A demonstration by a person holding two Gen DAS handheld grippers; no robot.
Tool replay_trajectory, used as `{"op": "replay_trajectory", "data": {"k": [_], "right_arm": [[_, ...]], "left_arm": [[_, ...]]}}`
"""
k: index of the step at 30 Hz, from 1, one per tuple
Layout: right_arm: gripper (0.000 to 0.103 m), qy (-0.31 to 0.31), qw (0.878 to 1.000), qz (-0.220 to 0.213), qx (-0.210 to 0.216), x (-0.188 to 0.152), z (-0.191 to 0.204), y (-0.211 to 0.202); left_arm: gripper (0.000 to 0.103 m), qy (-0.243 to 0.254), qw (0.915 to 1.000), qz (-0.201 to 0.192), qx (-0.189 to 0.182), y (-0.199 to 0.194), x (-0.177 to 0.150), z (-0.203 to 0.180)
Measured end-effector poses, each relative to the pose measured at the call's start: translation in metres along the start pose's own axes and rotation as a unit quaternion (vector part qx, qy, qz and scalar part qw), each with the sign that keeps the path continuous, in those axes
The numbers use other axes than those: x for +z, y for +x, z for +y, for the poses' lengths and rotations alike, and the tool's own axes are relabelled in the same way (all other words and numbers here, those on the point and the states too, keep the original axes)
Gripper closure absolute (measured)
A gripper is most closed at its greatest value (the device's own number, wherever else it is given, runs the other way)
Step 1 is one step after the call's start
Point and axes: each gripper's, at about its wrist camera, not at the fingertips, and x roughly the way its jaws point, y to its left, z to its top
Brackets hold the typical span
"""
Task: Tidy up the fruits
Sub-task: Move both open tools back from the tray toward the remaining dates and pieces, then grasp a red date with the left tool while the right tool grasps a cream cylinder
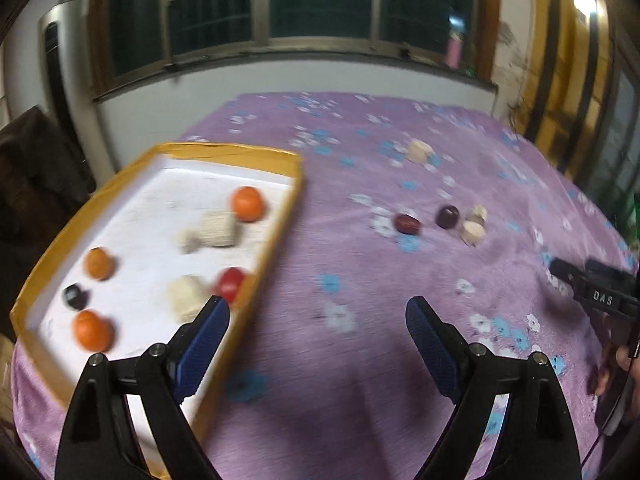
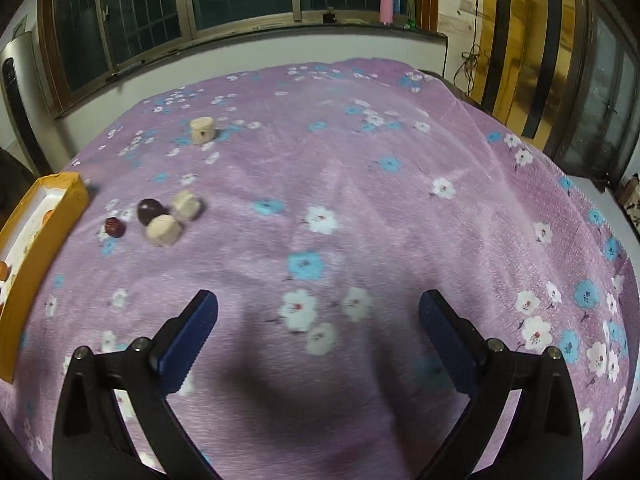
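An orange-rimmed white tray (image 1: pixel 280 224) lies at the left on the purple flowered cloth. It holds three oranges (image 1: pixel 247 203), a red fruit (image 1: pixel 229 283), a dark fruit (image 1: pixel 75 297) and pale pieces (image 1: pixel 218 230). On the cloth lie a red fruit (image 1: pixel 407 224) (image 2: pixel 115 227), a dark purple fruit (image 1: pixel 447 216) (image 2: pixel 149 210), two pale pieces (image 1: pixel 473 232) (image 2: pixel 164 230) beside them, and one pale piece (image 1: pixel 419 151) (image 2: pixel 202 130) farther back. My left gripper (image 1: pixel 318 320) is open and empty beside the tray's right edge. My right gripper (image 2: pixel 318 312) is open and empty over bare cloth; it also shows in the left wrist view (image 1: pixel 592 292).
The tray's corner (image 2: pixel 68 196) shows at the left of the right wrist view. A window wall runs behind the table. A pink bottle (image 2: pixel 386 3) stands on the sill. The table edge drops off at the right.
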Motion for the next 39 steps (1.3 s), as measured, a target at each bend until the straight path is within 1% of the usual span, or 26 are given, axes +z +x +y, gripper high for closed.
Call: {"op": "replay_trajectory", "data": {"k": [3, 6, 8, 12, 14, 15, 16, 18, 19, 20, 21, 22, 24, 25, 27, 28, 30, 31, 32, 35, 39], "right_arm": [[0.003, -0.027, 1.000, 0.000, 0.013, 0.009, 0.011, 0.007], [0.006, -0.042, 0.998, -0.002, 0.038, 0.021, 0.028, 0.014], [0.014, -0.050, 0.997, -0.005, 0.058, 0.029, 0.043, 0.021], [0.019, -0.049, 0.996, 0.002, 0.074, 0.049, 0.065, 0.043], [0.028, -0.042, 0.995, 0.018, 0.088, 0.058, 0.074, 0.057], [0.030, -0.044, 0.995, 0.029, 0.087, 0.060, 0.078, 0.064], [0.037, -0.048, 0.994, 0.046, 0.083, 0.060, 0.082, 0.072], [0.039, -0.028, 0.993, 0.056, 0.102, 0.062, 0.080, 0.079], [0.058, -0.019, 0.992, 0.057, 0.109, 0.063, 0.078, 0.078], [0.073, -0.010, 0.991, 0.057, 0.123, 0.064, 0.075, 0.077], [0.076, -0.007, 0.990, 0.056, 0.126, 0.063, 0.073, 0.075], [0.076, -0.011, 0.991, 0.053, 0.123, 0.062, 0.072, 0.073], [0.076, -0.002, 0.990, 0.052, 0.132, 0.058, 0.064, 0.071], [0.076, 0.002, 0.990, 0.050, 0.133, 0.057, 0.060, 0.070], [0.076, 0.017, 0.989, 0.041, 0.139, 0.054, 0.047, 0.065], [0.076, 0.022, 0.989, 0.039, 0.140, 0.054, 0.042, 0.063], [0.076, 0.023, 0.990, 0.034, 0.136, 0.051, 0.034, 0.056], [0.076, 0.022, 0.990, 0.032, 0.135, 0.051, 0.032, 0.054], [0.076, 0.017, 0.991, 0.029, 0.133, 0.048, 0.030, 0.051], [0.076, -0.002, 0.993, 0.023, 0.119, 0.039, 0.028, 0.040], [0.076, -0.018, 0.994, 0.011, 0.106, 0.024, 0.026, 0.021]], "left_arm": [[0.013, 0.013, 0.9999, 0.004, -0.001, 0.014, 0.005, -0.018], [0.013, 0.016, 0.9998, 0.012, -0.002, 0.027, 0.011, -0.024], [0.013, 0.016, 0.9997, 0.016, 0.004, 0.034, 0.012, -0.026], [0.013, 0.012, 0.9997, 0.020, -0.001, 0.042, 0.015, -0.026], [0.013, 0.014, 0.9997, 0.020, 0.000, 0.046, 0.018, -0.029], [0.013, 0.014, 0.9997, 0.021, -0.002, 0.048, 0.021, -0.031], [0.013, 0.015, 0.9996, 0.022, -0.005, 0.053, 0.023, -0.034], [0.013, 0.019, 0.9993, 0.030, -0.009, 0.062, 0.030, -0.040], [0.013, 0.018, 0.9993, 0.030, -0.013, 0.065, 0.033, -0.043], [0.013, 0.016, 0.9992, 0.031, -0.021, 0.069, 0.037, -0.047], [0.013, 0.017, 0.9988, 0.036, -0.028, 0.075, 0.041, -0.052], [0.014, 0.020, 0.9987, 0.039, -0.027, 0.081, 0.043, -0.055], [0.015, 0.028, 0.9982, 0.045, -0.026, 0.094, 0.045, -0.065], [0.017, 0.033, 0.9979, 0.048, -0.028, 0.098, 0.046, -0.068], [0.028, 0.040, 0.9972, 0.058, -0.026, 0.107, 0.047, -0.074], [0.031, 0.037, 0.9970, 0.059, -0.032, 0.109, 0.048, -0.074], [0.064, 0.040, 0.9971, 0.051, -0.040, 0.109, 0.052, -0.076], [0.073, 0.045, 0.9969, 0.050, -0.041, 0.108, 0.052, -0.078], [0.073, 0.051, 0.9968, 0.050, -0.037, 0.106, 0.052, -0.079], [0.073, 0.049, 0.9966, 0.050, -0.043, 0.102, 0.046, -0.076], [0.073, 0.043, 0.9972, 0.041, -0.046, 0.081, 0.038, -0.065]]}}
